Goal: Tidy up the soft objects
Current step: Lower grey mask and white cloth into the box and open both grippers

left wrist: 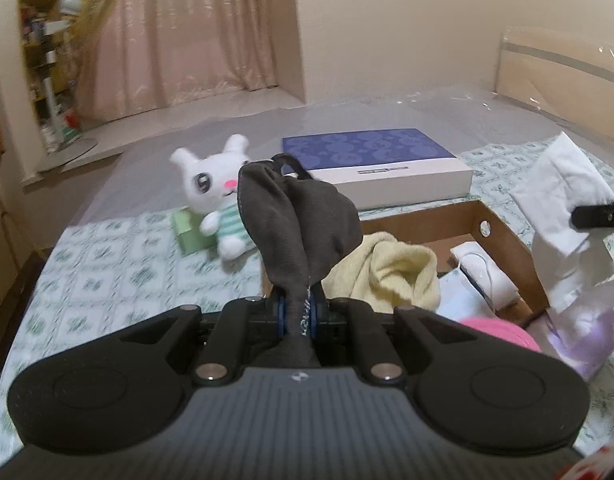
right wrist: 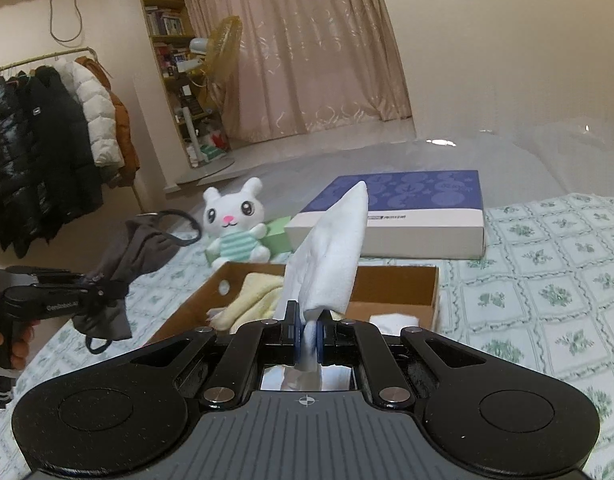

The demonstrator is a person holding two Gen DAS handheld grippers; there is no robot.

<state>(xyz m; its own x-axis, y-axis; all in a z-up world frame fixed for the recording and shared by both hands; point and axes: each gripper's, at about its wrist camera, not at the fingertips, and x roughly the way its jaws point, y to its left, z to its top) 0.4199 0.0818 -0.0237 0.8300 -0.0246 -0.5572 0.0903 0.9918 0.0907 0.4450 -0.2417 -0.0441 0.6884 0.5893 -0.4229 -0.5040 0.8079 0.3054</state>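
My left gripper (left wrist: 297, 312) is shut on a dark grey cloth mask (left wrist: 297, 220) with a loop strap, held up above the bed. The same grey mask (right wrist: 135, 256) and left gripper (right wrist: 101, 290) show at the left of the right wrist view, a hand on the handle. My right gripper (right wrist: 309, 338) is shut on a white cloth (right wrist: 333, 256), which stands up over the open cardboard box (right wrist: 435, 292). That white cloth (left wrist: 563, 216) hangs at the right of the left wrist view. A yellow towel (left wrist: 391, 276) lies in the box (left wrist: 503, 228).
A white plush bunny (left wrist: 217, 196) in a striped shirt leans on a green box (left wrist: 189, 232) on the patterned bed. A flat blue-and-white box (left wrist: 383, 168) lies behind the cardboard box. Coats on a rack (right wrist: 47, 136) hang at the left. A pink item (left wrist: 503, 332) sits near the box.
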